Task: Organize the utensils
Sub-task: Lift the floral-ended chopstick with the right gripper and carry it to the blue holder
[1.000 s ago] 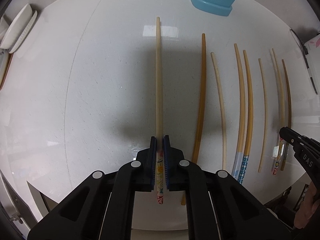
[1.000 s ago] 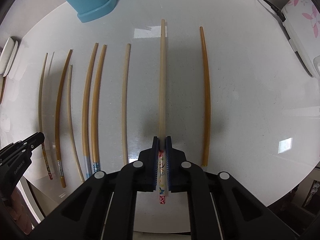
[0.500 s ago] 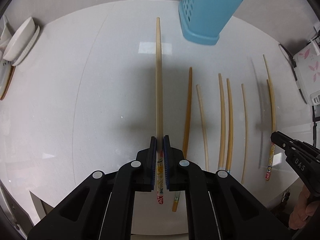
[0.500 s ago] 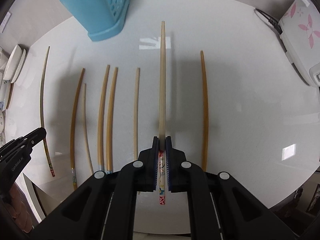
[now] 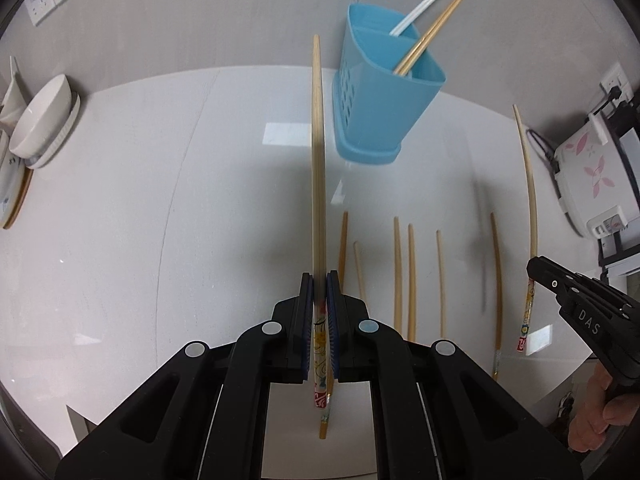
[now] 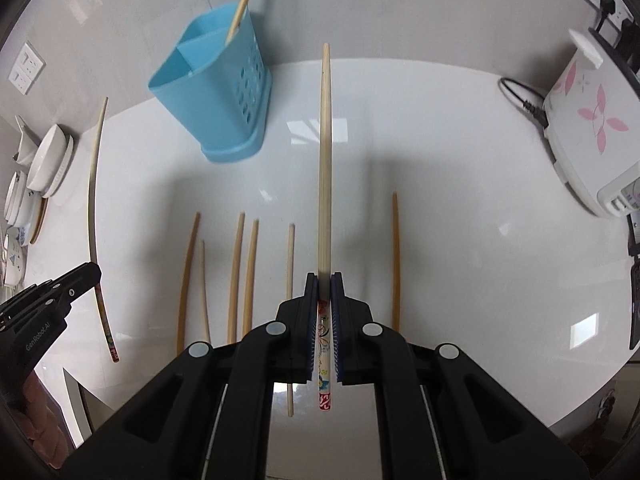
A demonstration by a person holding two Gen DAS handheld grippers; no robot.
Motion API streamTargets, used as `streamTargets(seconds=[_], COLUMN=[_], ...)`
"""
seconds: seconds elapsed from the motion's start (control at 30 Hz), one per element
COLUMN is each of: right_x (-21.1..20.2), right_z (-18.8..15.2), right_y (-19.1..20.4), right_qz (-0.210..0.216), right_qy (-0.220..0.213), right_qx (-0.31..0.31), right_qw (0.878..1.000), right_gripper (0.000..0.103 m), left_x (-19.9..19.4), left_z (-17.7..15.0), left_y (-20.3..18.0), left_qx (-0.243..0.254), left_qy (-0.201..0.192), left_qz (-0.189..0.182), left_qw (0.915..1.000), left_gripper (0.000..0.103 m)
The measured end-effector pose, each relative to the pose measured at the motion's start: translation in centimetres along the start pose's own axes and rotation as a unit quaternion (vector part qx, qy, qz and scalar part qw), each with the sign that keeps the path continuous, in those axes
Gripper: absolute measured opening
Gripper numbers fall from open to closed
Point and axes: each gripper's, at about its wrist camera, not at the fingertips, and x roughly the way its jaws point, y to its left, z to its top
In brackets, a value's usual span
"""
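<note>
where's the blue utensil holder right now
The blue utensil holder stands at the far edge of the white table, just right of the left gripper's chopstick in the left wrist view, beyond the row of loose chopsticks.

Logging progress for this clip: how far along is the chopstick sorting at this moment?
Early to midway. Done: the blue holder already has a few sticks standing in it. In hand: the left gripper and right gripper are each shut on one patterned chopstick, lifted off the table. Left: six loose chopsticks lie on the table.
</note>
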Motion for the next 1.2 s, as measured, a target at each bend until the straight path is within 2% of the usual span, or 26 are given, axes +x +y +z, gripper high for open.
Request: streamTargets(seconds=[0.37, 0.67, 0.8, 1.0, 1.2], right_x=[-3.5, -5.7, -5.9, -5.8, -5.7], right_z=[4.3, 7.8, 8.7, 10.1, 11.5], right_y=[0.3, 1.3, 1.6, 2.2, 2.2], right_qz=[0.006, 0.022, 0.031, 0.029, 0.042], right_qy=[-0.071, -0.125, -0.141, -0.177, -0.208], right_qx=[-0.013, -0.024, -0.026, -0.035, -0.029], right_qw=[0.997, 0.992, 0.989, 0.983, 0.977], right_gripper=[0.006, 0.006, 0.006, 0.006, 0.006], left_x=[-2.2, -3.9, -4.4, -5.2, -4.9], left_z=[3.6, 6.3, 7.8, 10.3, 12.1], left_y=[-2.5, -3.5, -3.9, -4.5, -4.2], left_qx=[0.007, 0.015, 0.018, 0.034, 0.026], left_qy=[-0.070, -0.112, -0.131, -0.177, -0.208], left_qz=[-0.036, -0.051, -0.061, -0.057, -0.076], left_qw=[0.9968, 0.9923, 0.9893, 0.9819, 0.9748], left_gripper=[0.006, 0.006, 0.006, 0.006, 0.006])
